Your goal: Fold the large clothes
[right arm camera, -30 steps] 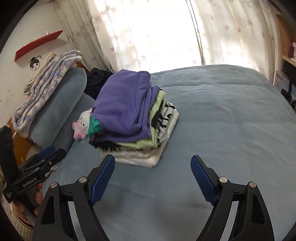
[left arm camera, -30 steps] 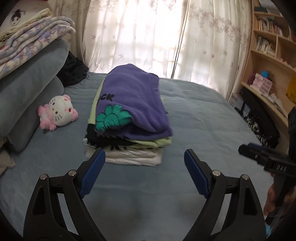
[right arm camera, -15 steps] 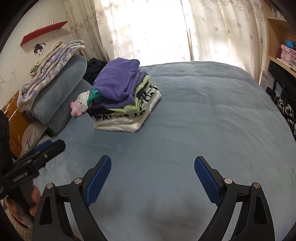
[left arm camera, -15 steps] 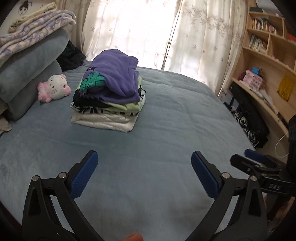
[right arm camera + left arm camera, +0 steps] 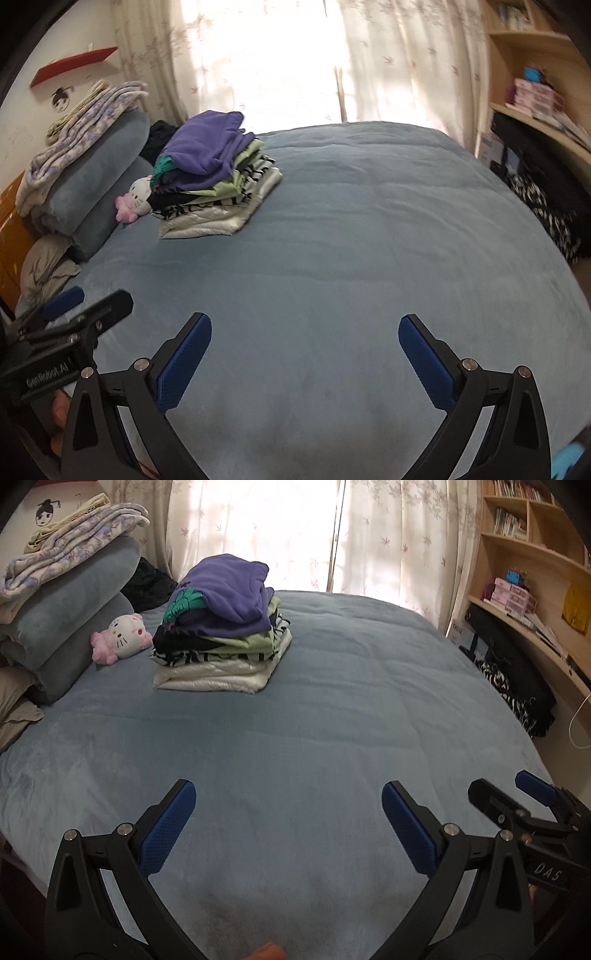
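A stack of folded clothes (image 5: 221,635) with a purple garment on top sits at the far left of the blue bed (image 5: 314,720); it also shows in the right wrist view (image 5: 214,181). My left gripper (image 5: 288,823) is open and empty over the bed's near part, far from the stack. My right gripper (image 5: 304,354) is open and empty, also over the near part. The right gripper shows at the right edge of the left wrist view (image 5: 517,801), and the left gripper at the left of the right wrist view (image 5: 85,306).
A pink-and-white plush cat (image 5: 120,637) lies left of the stack. Rolled blue bedding and folded blankets (image 5: 70,602) pile at the left. Wooden shelves (image 5: 535,572) and dark bags (image 5: 517,686) stand along the right. Curtains (image 5: 295,528) hang behind.
Both grippers have pulled back from the stack toward the near edge of the bed, staying open. The stack now looks smaller and farther away.
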